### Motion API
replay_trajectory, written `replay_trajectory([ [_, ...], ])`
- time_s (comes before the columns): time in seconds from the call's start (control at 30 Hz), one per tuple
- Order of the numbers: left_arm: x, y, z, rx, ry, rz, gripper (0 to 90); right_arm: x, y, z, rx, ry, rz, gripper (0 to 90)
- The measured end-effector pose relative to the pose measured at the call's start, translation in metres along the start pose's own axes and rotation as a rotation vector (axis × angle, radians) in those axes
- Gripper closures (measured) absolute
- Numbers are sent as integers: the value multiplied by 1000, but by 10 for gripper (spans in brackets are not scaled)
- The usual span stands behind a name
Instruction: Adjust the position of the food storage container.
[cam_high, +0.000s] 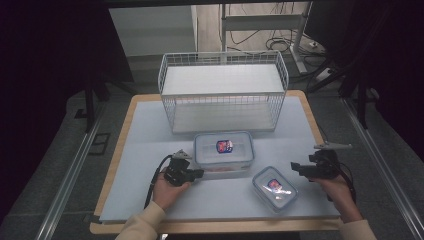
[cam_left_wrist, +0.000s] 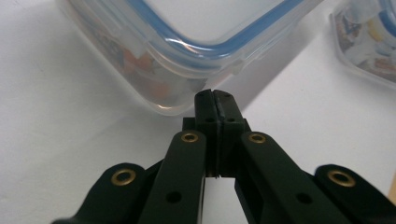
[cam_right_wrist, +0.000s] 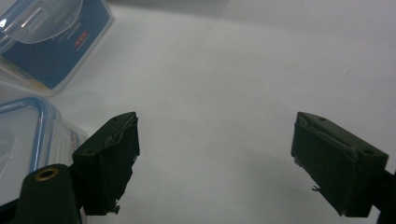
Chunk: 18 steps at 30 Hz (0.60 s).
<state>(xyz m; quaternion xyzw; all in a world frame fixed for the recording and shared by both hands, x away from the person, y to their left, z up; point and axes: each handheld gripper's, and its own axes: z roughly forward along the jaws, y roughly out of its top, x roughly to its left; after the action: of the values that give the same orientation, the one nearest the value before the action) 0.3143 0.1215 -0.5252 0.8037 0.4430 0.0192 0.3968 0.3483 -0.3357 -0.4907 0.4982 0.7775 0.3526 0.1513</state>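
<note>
Wire basket (cam_high: 223, 92): stands at the back of the counter (cam_high: 145, 150); a hard shove on the big box could drive it into the basket's front.
Large box (cam_high: 223, 150): clear, with a blue-sealed lid and a bright sticker, in the middle of the counter just before the basket; likely to skid or spin if pushed at its near left corner.
Small box (cam_high: 274, 188): same make, to the right and nearer me; a careless sweep could knock it.
Left tool (cam_left_wrist: 215, 95): tips pressed together, nothing between them, touching or almost touching the large box's corner.
Right tool (cam_right_wrist: 215, 158): tips wide apart, empty, just beside the small box.
</note>
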Motion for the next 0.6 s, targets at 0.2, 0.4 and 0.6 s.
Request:
replay_trajectory([
  [0.2, 5, 2, -4, -15, 8, -6, 900, 0, 0, -1, -3, -2, -2, 148],
  [0.4, -1, -5, -12, -11, -2, 6, 900, 0, 2, -4, -28, 18, 26, 147],
  [0.6, 4, -16, -42, -59, -2, -12, 900, 5, 5, -8, -60, 63, 22, 148],
])
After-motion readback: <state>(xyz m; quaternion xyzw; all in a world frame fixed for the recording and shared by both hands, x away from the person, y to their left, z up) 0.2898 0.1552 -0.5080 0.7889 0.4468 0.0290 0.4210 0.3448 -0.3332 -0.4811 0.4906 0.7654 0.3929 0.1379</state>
